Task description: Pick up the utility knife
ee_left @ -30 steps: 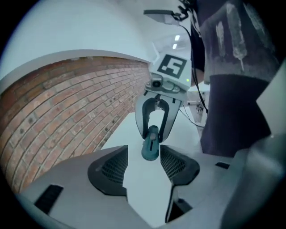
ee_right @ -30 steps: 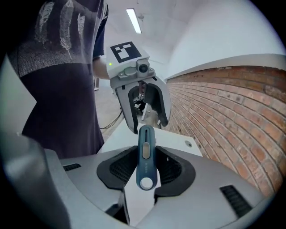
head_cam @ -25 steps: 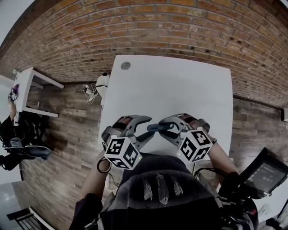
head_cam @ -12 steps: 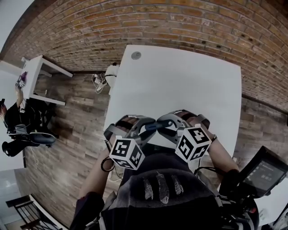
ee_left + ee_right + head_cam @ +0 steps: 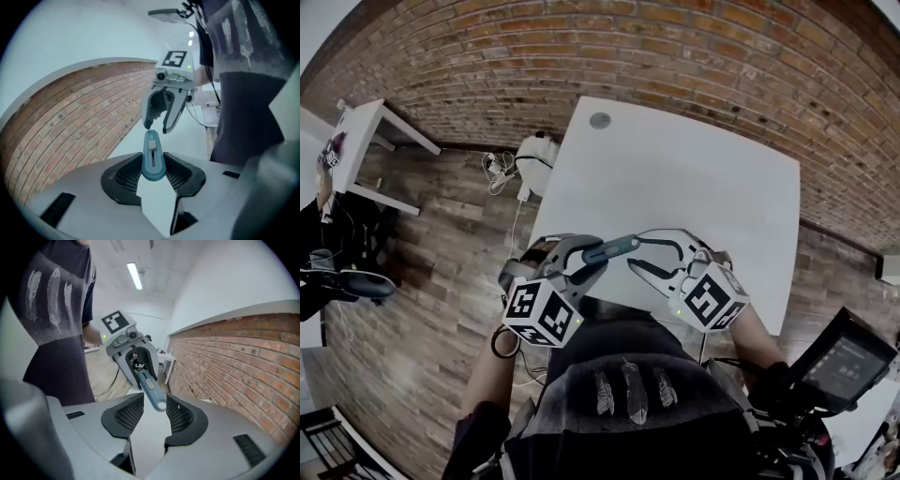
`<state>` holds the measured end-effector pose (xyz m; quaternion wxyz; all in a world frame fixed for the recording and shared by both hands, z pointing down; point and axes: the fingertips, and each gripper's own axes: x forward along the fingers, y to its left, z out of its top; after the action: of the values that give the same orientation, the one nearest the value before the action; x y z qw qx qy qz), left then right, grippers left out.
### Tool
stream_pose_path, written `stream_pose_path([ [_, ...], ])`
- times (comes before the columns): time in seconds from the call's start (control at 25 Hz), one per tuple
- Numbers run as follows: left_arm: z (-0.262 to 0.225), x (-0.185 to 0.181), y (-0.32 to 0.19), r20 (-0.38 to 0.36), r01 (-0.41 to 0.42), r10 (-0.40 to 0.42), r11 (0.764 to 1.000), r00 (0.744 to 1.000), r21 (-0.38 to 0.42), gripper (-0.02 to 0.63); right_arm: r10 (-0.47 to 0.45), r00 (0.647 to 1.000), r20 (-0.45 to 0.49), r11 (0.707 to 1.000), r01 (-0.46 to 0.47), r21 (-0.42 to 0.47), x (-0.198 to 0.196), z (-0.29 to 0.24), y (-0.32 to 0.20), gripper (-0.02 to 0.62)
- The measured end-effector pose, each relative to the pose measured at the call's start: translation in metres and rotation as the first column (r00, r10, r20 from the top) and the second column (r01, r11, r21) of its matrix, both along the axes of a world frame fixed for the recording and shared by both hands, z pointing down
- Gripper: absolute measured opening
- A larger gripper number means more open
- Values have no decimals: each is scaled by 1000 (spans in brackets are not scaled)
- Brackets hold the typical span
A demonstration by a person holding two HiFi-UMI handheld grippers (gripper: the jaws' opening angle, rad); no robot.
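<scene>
The only print on the rig is the black-and-white square marker on each gripper's cube; it carries no letters. The person's dark shirt [image 5: 628, 394] bears three pale feather shapes.

The slim blue-grey plastic utility knife [image 5: 609, 249] is off the white table [image 5: 694, 178], held in the air over its near edge, in front of the person's chest. The left tongs [image 5: 594, 261] have just been closing and now grip the knife's broad end, with a pad pressed to each side. The right tongs [image 5: 636, 251] stand apart. The knife's narrow end lies just at their tips, and no pad is seen pressing on it.

The left gripper view alone shows the knife's top face, with a pale slider [image 5: 152, 146] set in a long slot, and the right tongs hanging open just past the far end. The right gripper view alone shows a pale round spot [image 5: 161, 404] at the knife's near end, level with the pads, and a strip light [image 5: 134, 276] on the ceiling.

Only the head view takes in the room: a small round grey disc [image 5: 600, 120] at the table's far corner, the red brick wall [image 5: 628, 47], the wooden plank floor [image 5: 441, 253] and a small white side table [image 5: 366, 141] at the left.
</scene>
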<state>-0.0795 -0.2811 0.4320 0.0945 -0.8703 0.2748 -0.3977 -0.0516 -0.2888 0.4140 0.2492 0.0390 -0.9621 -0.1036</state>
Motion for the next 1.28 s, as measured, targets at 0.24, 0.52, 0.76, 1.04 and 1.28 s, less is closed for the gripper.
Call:
stream_pose_path([
  [0.24,-39,-93,-8,-351,200,-180,980,919,22,138,250,946,206,894,-144,-424,-49,-23,-11,129],
  [0.52,-57,-124,-8,-440,186,-136,980,888,72,137,589,748,305,441,19,-898,-66,-41,-18,129],
  [0.76,-53,-95,-1,-479,-36,60,998,876,60,137,681,669,299,409,-9,-913,-51,-44,-1,129],
  [1.04,-53,-72,20,-418,-305,331,944,846,129,137,745,636,204,366,-134,-921,-47,-32,10,163],
  [1.28,-53,-54,30,-320,-423,451,893,833,157,137,740,632,229,357,-81,-930,-33,-40,17,167],
])
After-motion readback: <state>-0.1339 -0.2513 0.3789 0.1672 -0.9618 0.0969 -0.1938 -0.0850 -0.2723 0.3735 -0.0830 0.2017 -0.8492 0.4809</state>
